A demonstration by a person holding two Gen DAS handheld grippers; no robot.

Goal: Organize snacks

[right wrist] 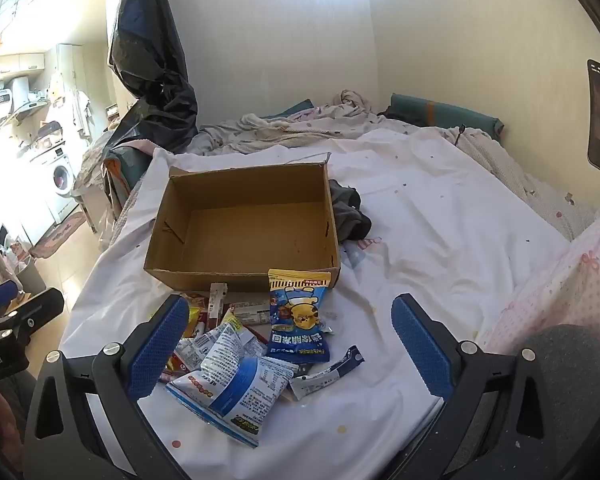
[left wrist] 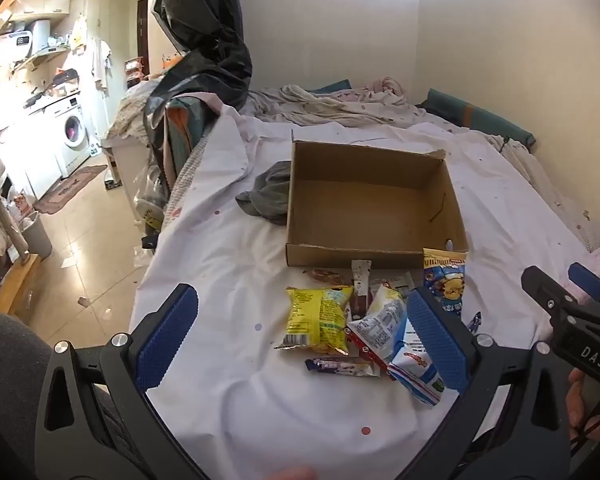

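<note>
An empty open cardboard box (left wrist: 374,204) (right wrist: 244,224) sits on the white bedsheet. A pile of snack packets lies just in front of it: a yellow packet (left wrist: 318,318), a blue cartoon packet (left wrist: 446,280) (right wrist: 300,316) leaning on the box front, a white-and-blue packet (right wrist: 234,392) (left wrist: 414,368), and several small bars. My left gripper (left wrist: 300,336) is open and empty, hovering above the pile. My right gripper (right wrist: 290,348) is open and empty above the pile too; it also shows in the left wrist view (left wrist: 568,300) at the right edge.
A grey cloth (left wrist: 270,196) (right wrist: 352,216) lies beside the box. Rumpled bedding (left wrist: 340,104) and a green pillow (left wrist: 480,116) lie at the bed's far end by the wall. A black plastic bag (left wrist: 204,40) hangs at the left. The bed edge drops to a tiled floor (left wrist: 84,248).
</note>
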